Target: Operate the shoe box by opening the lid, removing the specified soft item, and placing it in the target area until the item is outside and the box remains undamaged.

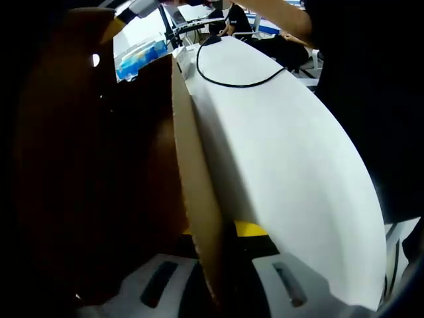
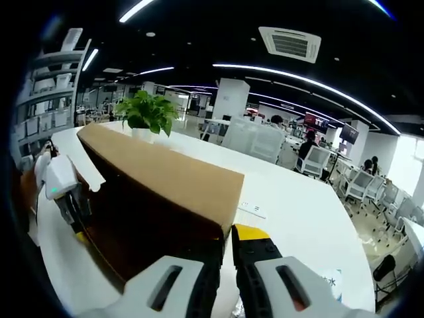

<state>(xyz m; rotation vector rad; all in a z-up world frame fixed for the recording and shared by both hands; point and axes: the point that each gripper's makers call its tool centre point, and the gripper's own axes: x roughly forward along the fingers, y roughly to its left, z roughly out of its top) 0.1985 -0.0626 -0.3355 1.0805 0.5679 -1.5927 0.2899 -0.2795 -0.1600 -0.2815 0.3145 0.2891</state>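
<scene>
The brown cardboard shoe box [image 2: 165,175] lies on the white table [image 2: 298,212], and the soft item is hidden. In the right gripper view my right gripper [image 2: 226,248] is shut on the near corner of the lid, its jaws close together. My left gripper [image 2: 66,192] holds the same box at its far left end. In the left gripper view the thin lid edge [image 1: 192,179] runs up between the jaws of my left gripper [image 1: 222,252], which is shut on it. Left of that edge is the dark brown inside [image 1: 99,185].
A black cable [image 1: 232,83] loops across the white table top [image 1: 285,165]. A blue and clear packet [image 1: 139,58] lies beyond the box. A person in black [image 1: 358,66] stands at the table's right side. A potted plant [image 2: 146,112] is behind the box, with office chairs [image 2: 318,159] farther off.
</scene>
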